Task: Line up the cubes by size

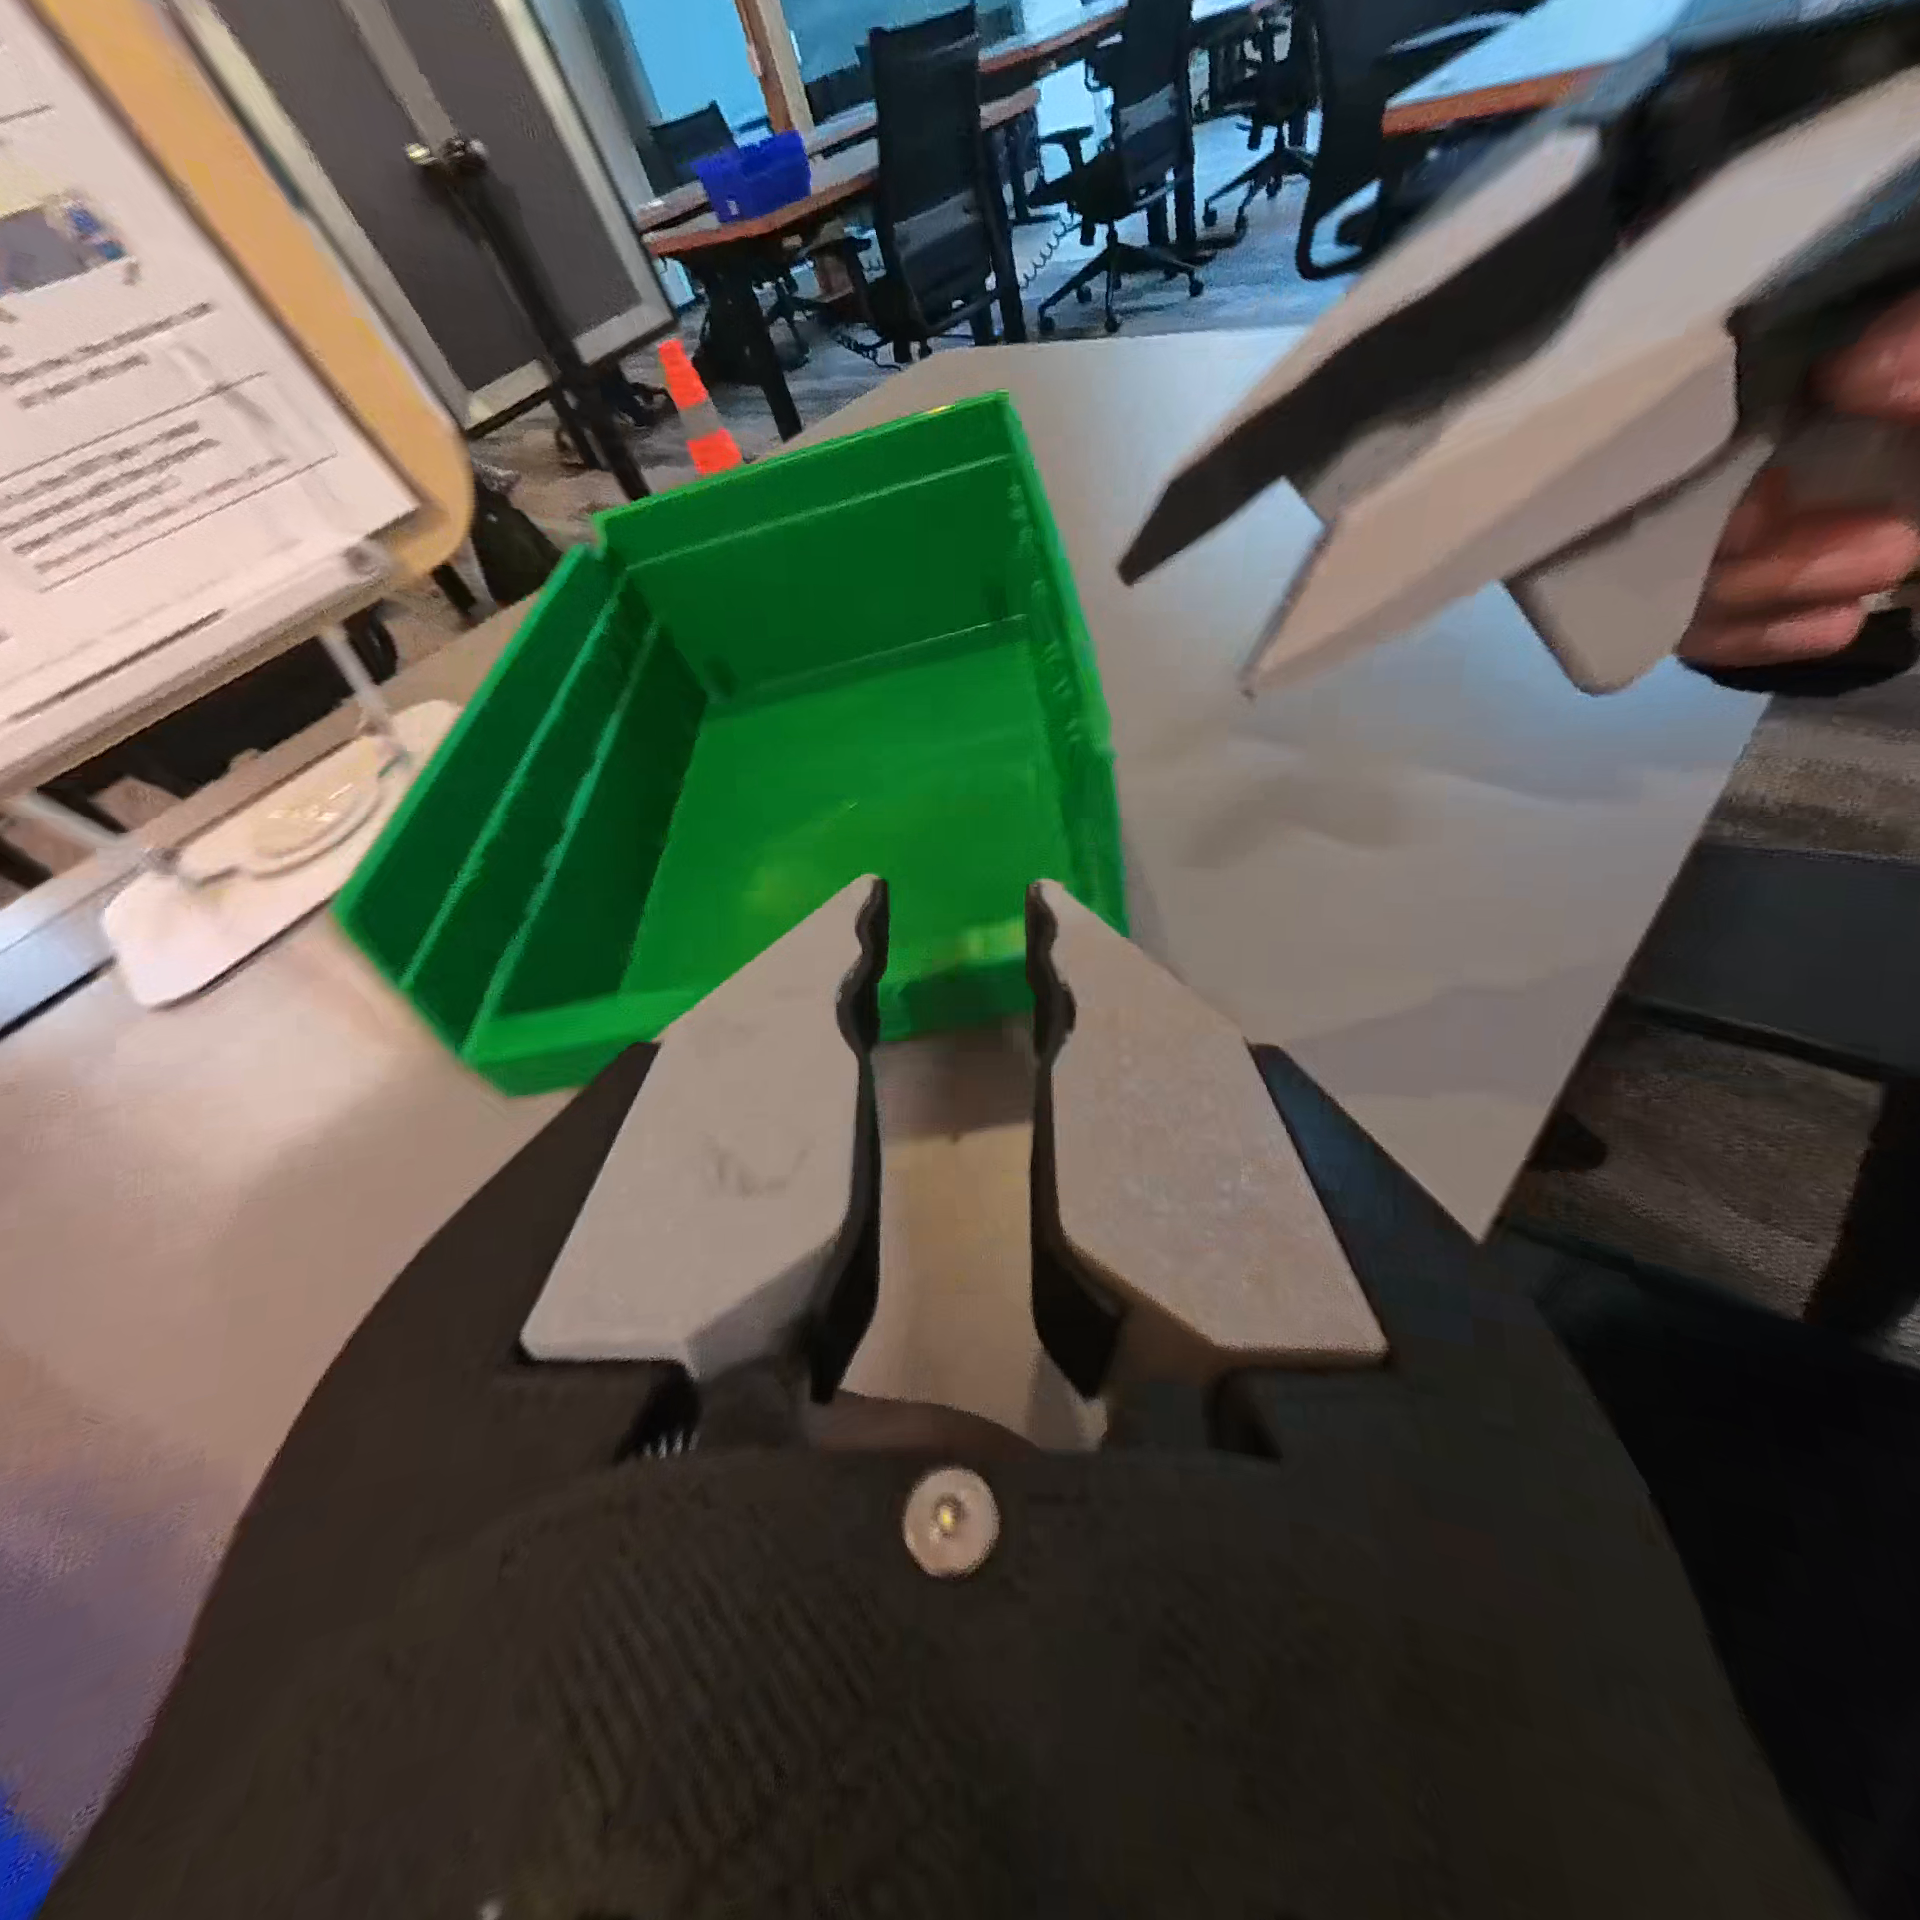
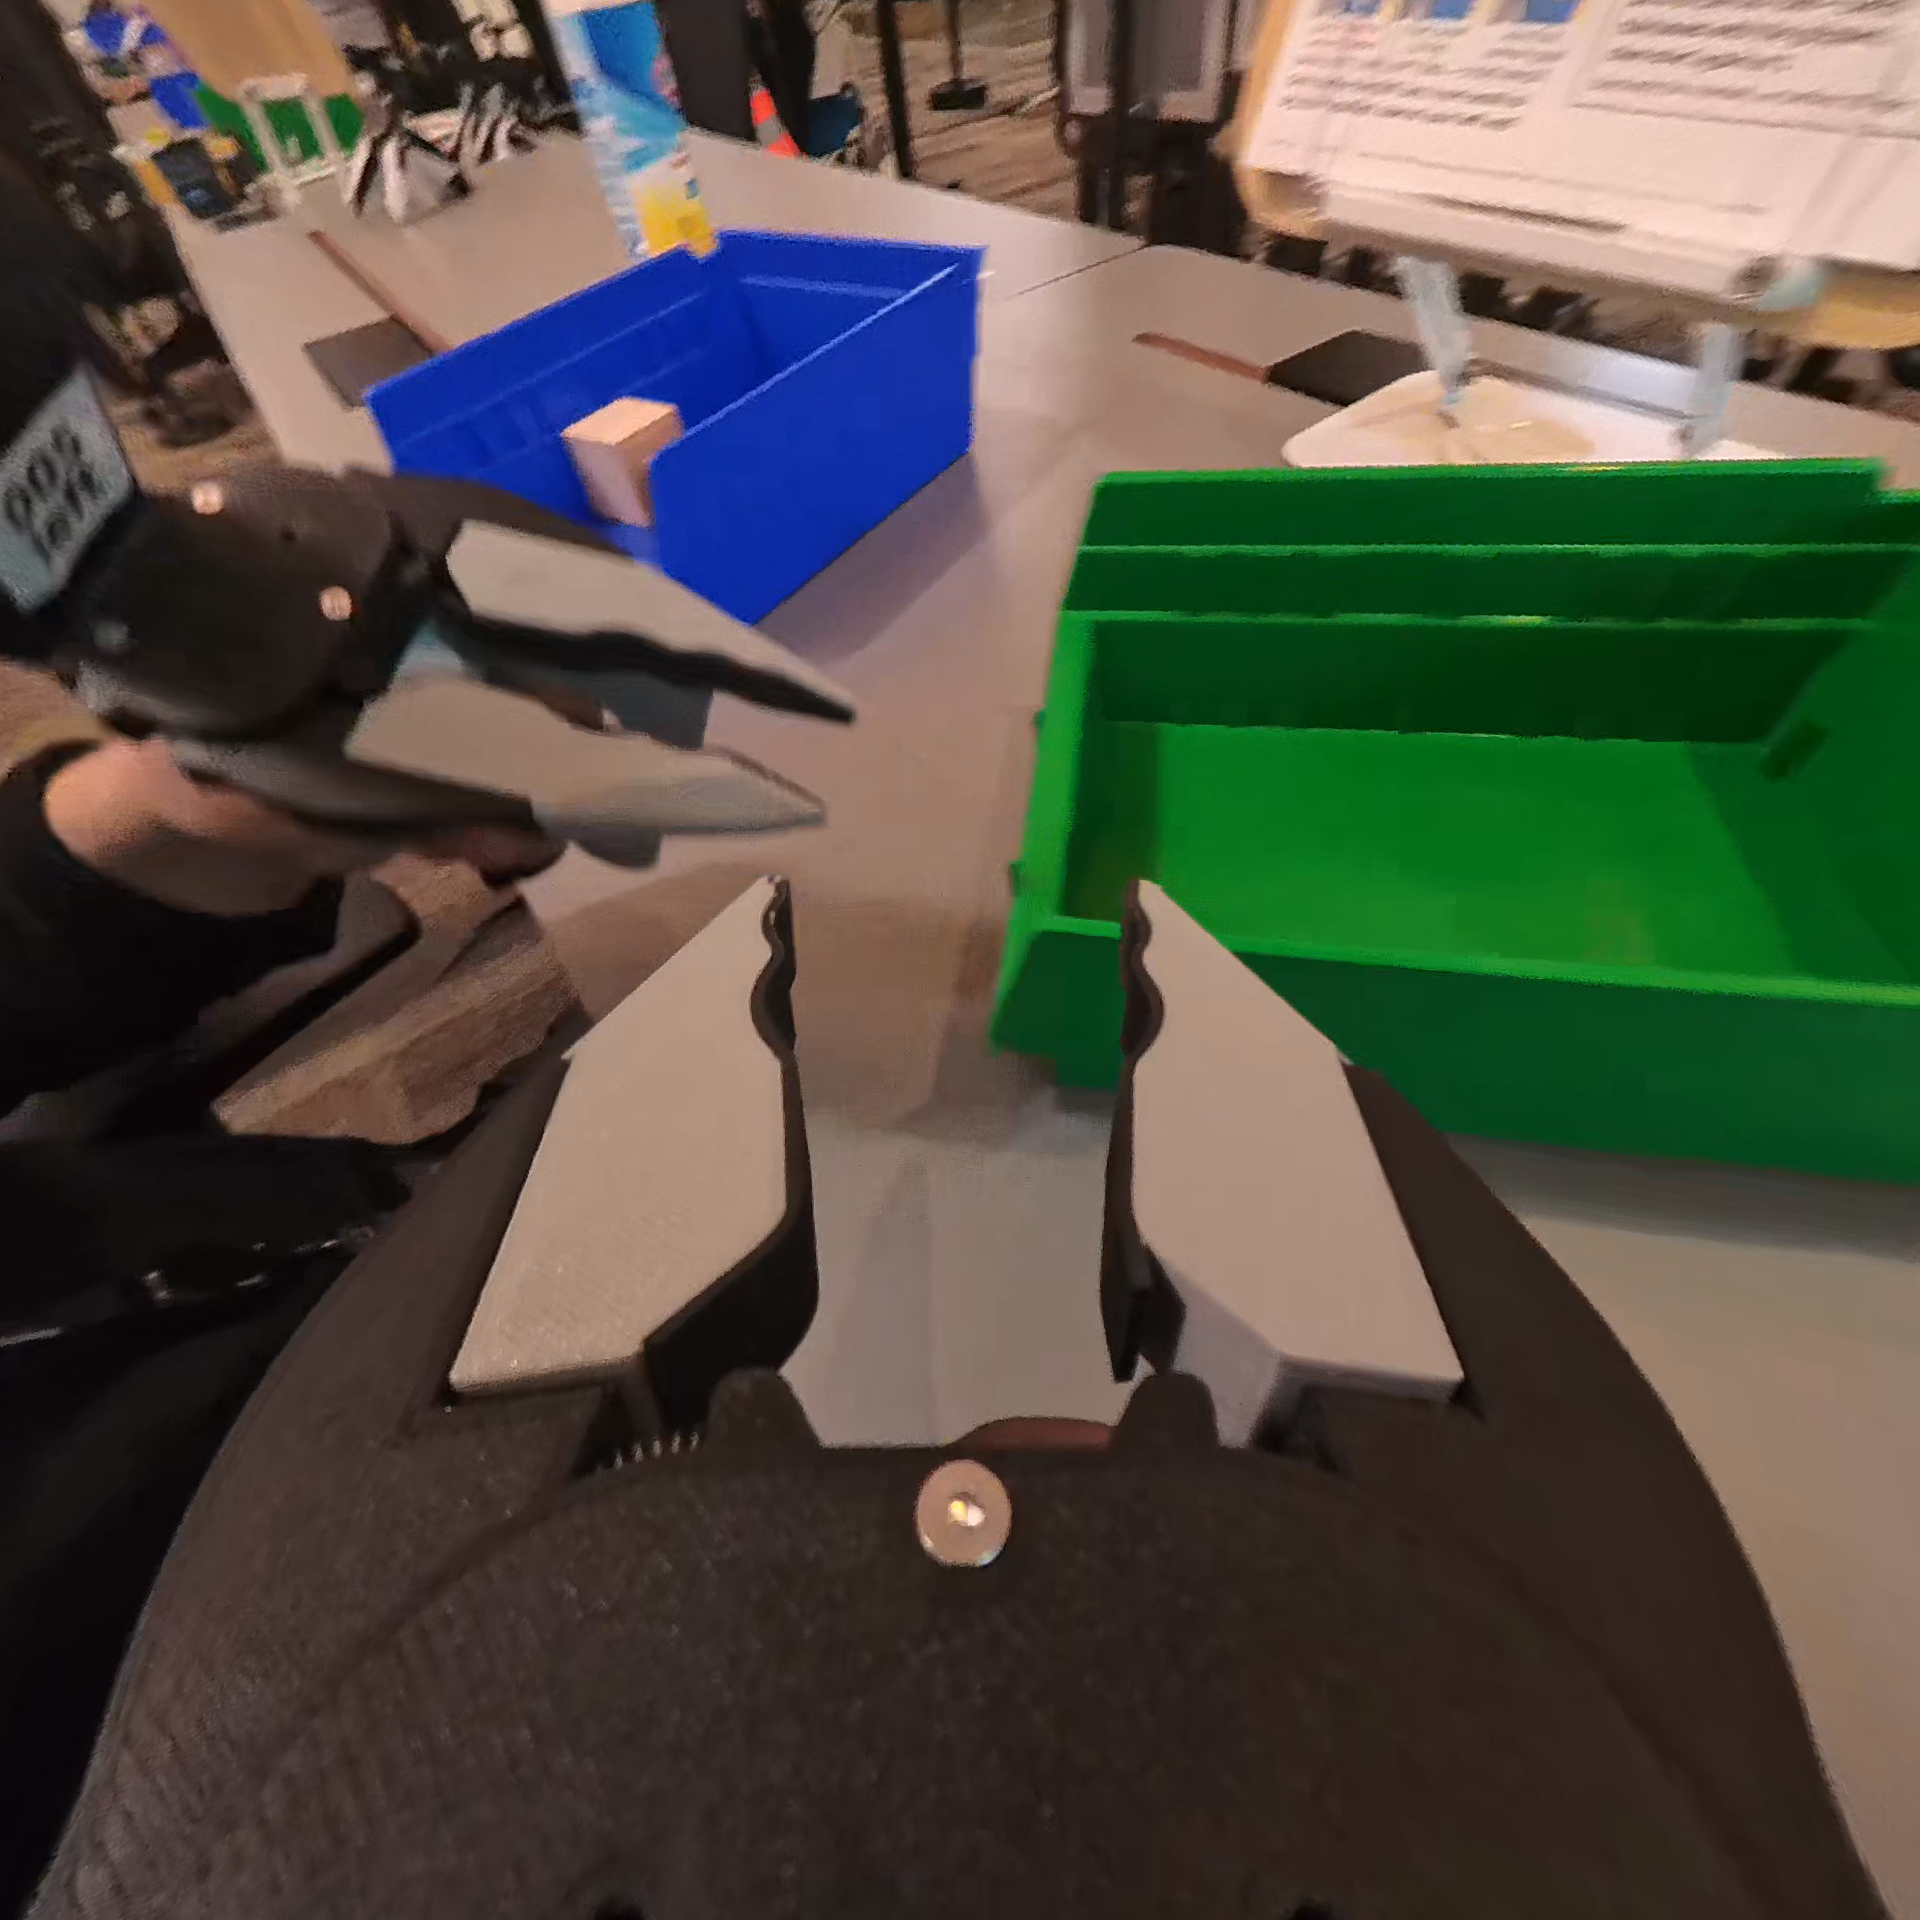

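Above the desk (image 2: 914,727), both your tools, left (image 1: 956,904) and right (image 2: 951,899), hang spread and empty; reaching blind for the cube (image 2: 620,457) risks clipping the blue bin (image 2: 821,436) wall

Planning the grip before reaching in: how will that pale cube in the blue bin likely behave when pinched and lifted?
The cube looks like plain wood with flat faces, so probably rigid and unlikely to roll. Its surface seems matte, so likely not slippery. It sits at the blue bin front opening, probably leaving limited room for the tongs.
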The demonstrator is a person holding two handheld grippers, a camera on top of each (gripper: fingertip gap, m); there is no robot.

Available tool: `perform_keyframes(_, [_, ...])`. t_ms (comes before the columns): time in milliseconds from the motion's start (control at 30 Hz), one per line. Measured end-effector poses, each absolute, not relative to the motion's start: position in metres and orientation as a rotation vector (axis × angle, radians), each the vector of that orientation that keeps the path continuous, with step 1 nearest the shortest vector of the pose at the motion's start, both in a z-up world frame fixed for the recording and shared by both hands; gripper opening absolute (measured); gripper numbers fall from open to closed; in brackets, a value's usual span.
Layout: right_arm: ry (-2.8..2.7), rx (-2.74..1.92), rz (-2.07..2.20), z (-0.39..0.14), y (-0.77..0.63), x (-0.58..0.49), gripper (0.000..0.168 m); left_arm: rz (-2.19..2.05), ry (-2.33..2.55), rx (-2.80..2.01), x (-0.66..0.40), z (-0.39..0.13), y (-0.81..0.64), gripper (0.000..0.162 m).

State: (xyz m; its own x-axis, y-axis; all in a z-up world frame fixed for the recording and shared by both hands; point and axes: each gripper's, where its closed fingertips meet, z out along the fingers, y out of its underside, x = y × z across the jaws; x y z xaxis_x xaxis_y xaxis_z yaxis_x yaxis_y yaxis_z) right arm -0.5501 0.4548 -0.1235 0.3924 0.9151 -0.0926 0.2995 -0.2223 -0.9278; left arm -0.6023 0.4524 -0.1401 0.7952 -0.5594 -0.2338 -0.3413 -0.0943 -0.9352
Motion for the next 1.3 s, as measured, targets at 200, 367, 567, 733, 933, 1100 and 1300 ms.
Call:
perform_keyframes(200, [-1.193, -1.815, 0.665, -0.161, 0.451, -0.601, 0.053, -0.100, 0.499, -1.768, -0.727, -0.140, 0.420, 0.024])
perform_keyframes(367, [-1.158, -1.866, 0.426, -0.176, 0.482, -0.583, 0.000, -0.048, 0.321, -1.801, -0.799, -0.157, 0.400, 0.023])
perform_keyframes(567, [-1.032, -1.988, 0.214, -0.180, 0.515, -0.502, 0.006, 0.062, 0.219, -1.848, -0.854, -0.175, 0.393, 0.022])
perform_keyframes(733, [-0.813, -2.069, 0.056, -0.182, 0.565, -0.416, 0.028, 0.244, 0.160, -1.891, -0.899, -0.185, 0.394, 0.023])
perform_keyframes(933, [-0.907, -2.001, 0.606, -0.171, 0.527, -0.456, 0.062, 0.377, 0.027, -1.927, -0.967, -0.194, 0.390, 0.014])
perform_keyframes(1100, [-1.047, -1.839, 0.748, -0.160, 0.499, -0.499, 0.067, 0.371, -0.016, -1.996, -0.998, -0.193, 0.387, 0.031])
perform_keyframes(1300, [-1.067, -1.887, 0.528, -0.196, 0.518, -0.508, 0.062, 0.056, 0.162, -1.933, -0.905, -0.175, 0.385, 0.057])
